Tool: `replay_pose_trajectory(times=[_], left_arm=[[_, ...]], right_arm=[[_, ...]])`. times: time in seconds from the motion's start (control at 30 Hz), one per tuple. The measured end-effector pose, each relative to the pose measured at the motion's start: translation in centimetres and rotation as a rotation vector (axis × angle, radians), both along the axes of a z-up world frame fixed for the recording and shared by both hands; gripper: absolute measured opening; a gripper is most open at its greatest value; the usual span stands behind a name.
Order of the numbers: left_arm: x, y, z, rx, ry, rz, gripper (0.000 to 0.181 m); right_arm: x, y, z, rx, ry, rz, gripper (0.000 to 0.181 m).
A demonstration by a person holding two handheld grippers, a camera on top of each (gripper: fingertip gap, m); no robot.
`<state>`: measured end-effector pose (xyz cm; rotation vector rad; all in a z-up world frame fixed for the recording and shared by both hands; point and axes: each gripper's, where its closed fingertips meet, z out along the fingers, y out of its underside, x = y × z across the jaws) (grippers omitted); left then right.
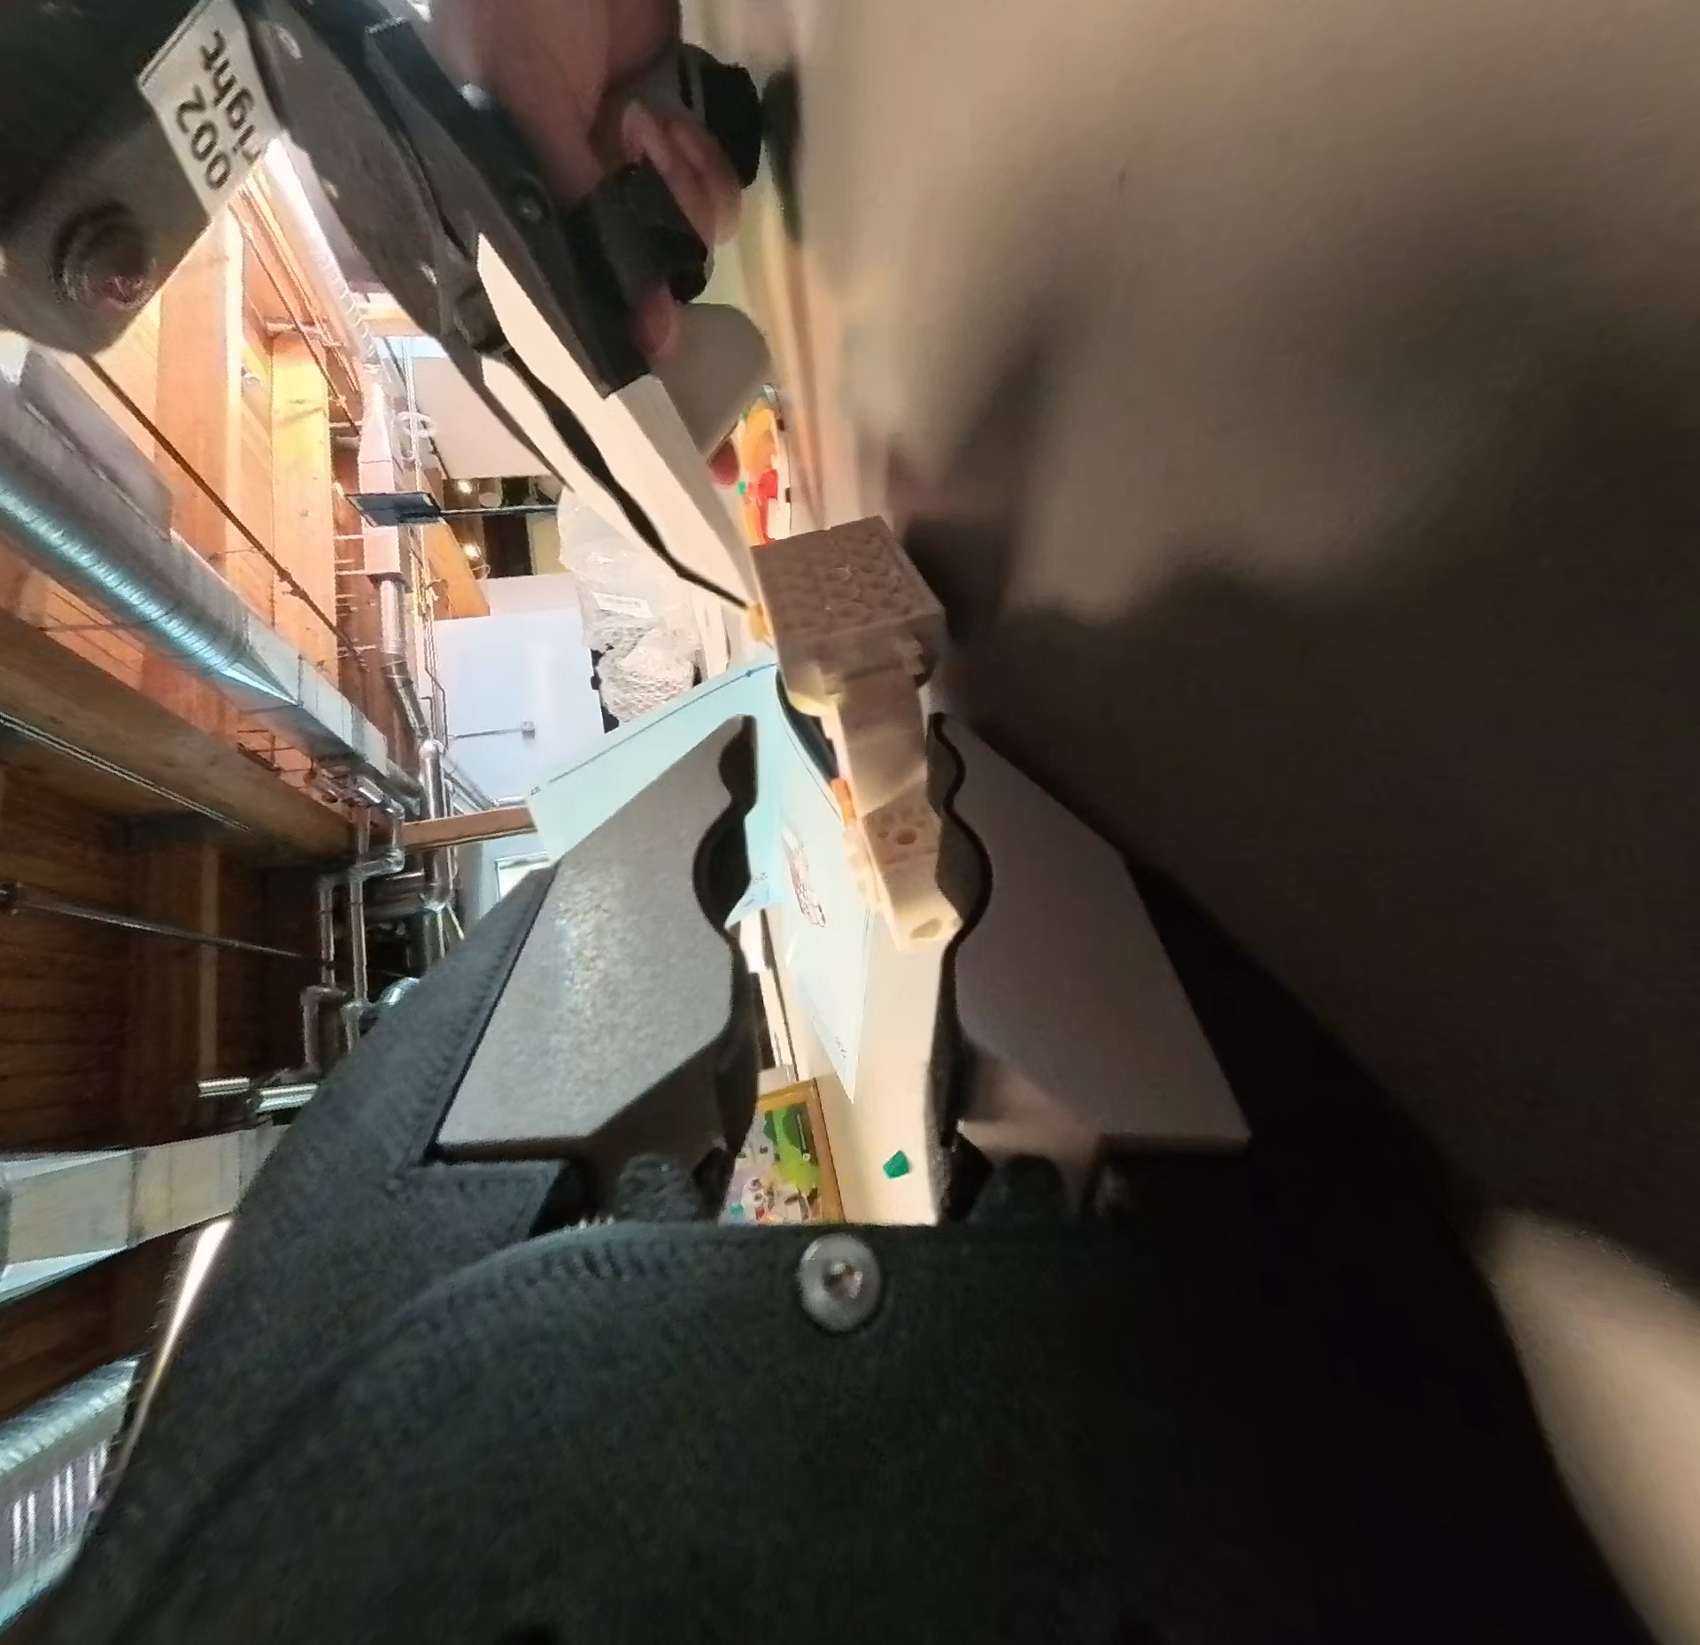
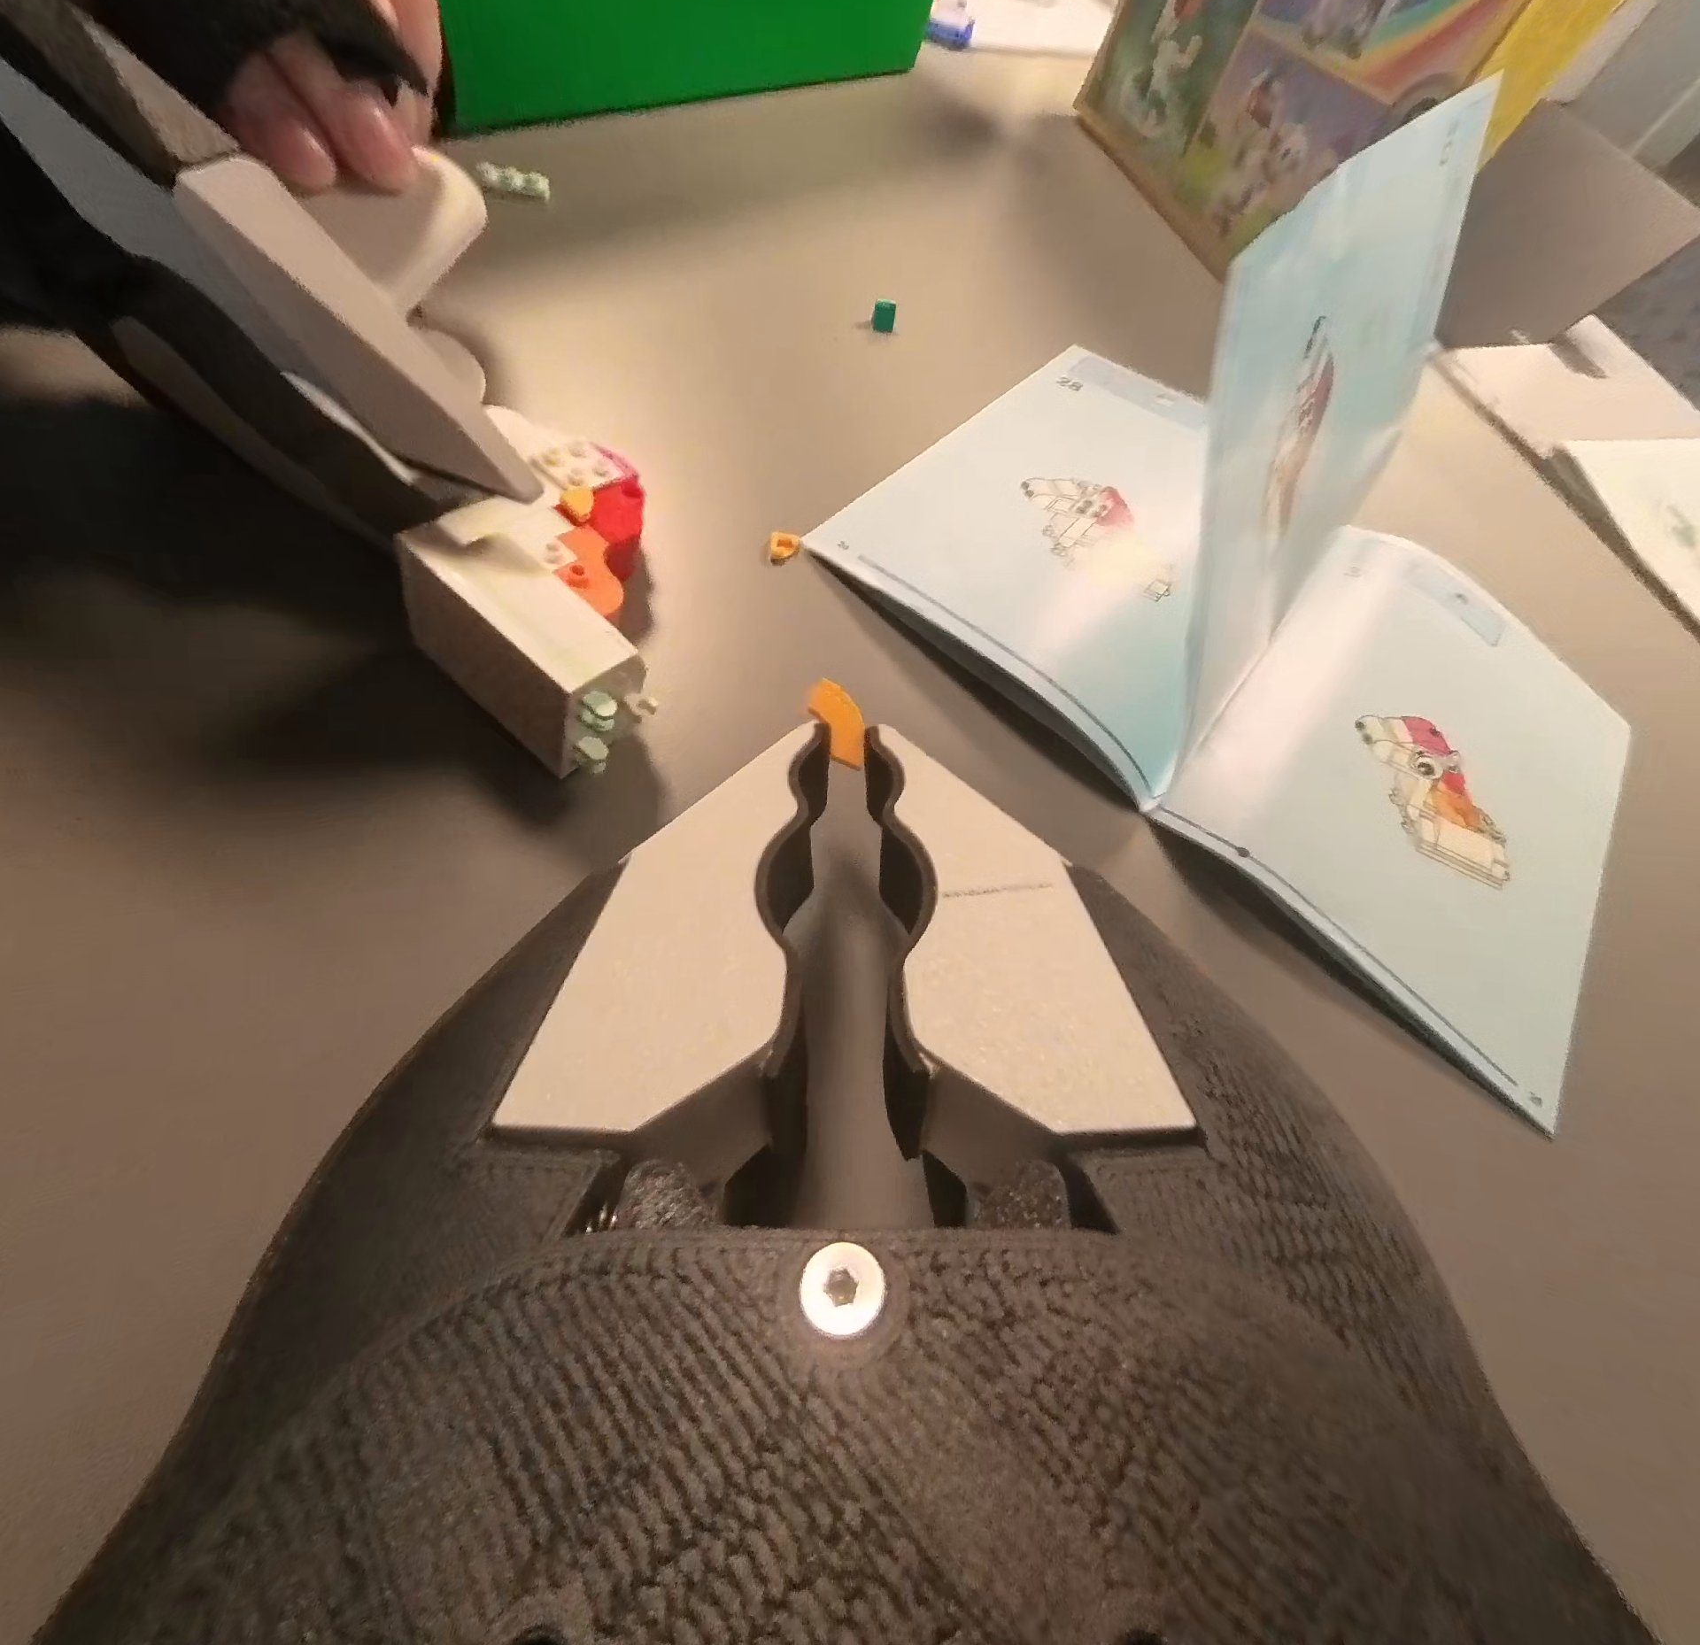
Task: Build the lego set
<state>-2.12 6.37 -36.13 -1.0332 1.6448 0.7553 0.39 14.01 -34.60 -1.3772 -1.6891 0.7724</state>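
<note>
Grey desk [image 2: 966,221] under warm light, green bin [image 2: 681,28] along the far edge, set's box [image 2: 1288,65] propped at the far right corner. The instruction booklet [image 2: 1288,681] lies open toward the right side with one page standing straight up.

Where I'm at: my right gripper [image 2: 839,744] is pinching a little curved orange tile [image 2: 837,718] right at the tips, jaws nearly closed on it. My left gripper [image 1: 846,828] has the white build [image 2: 524,617] toward the left side of the desk. In its own camera the jaws look spread, with the white leg of the model lying against one finger and a gap to the other, so I'd call it steadying more than clamping. Honestly hard to be sure.

I'd guess this is the step where the orange tile goes onto the red and orange cluster [image 2: 603,534] at the model's end. Next move needs the tile lined up flat over free studs, then a straight press while the left side braces.

Loose bits: a small orange piece [image 2: 782,545] by the booklet's corner, a green one [image 2: 883,315] mid-desk.

The left camera is rolled sideways and half blurred shadow, and my left fingers hide where the tile should land.
</note>
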Motion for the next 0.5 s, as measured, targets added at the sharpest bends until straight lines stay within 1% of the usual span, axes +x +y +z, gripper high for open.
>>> replay_pose_trajectory(times=[0.03,0.13,0.2,0.27,0.33,0.4,0.5], left_arm=[[0.0,-0.1,0.0,-0.003,-0.004,-0.005,0.037],[0.0,-0.2,0.1,-0.005,-0.001,-0.015,0.038],[0.0,-0.4,0.0,-0.010,0.000,-0.027,0.037],[0.1,-0.6,0.0,-0.011,0.001,-0.037,0.037],[0.0,-0.6,0.2,0.012,0.006,-0.038,0.038],[-0.1,-0.6,0.2,0.032,0.026,-0.041,0.034],[-0.4,-0.7,0.0,0.026,0.041,-0.041,0.025]], right_arm=[[-0.1,0.5,0.7,0.014,0.038,-0.020,0.006],[-0.1,4.3,4.6,0.094,0.200,-0.183,0.005],[-0.4,7.0,6.0,0.064,0.247,-0.272,0.005],[-1.5,8.9,5.5,-0.009,0.207,-0.305,0.005],[-3.3,9.8,4.5,-0.033,0.160,-0.297,0.006],[-5.0,9.3,3.0,-0.037,0.080,-0.252,0.006],[-6.7,8.1,1.1,0.029,-0.029,-0.193,0.006]])
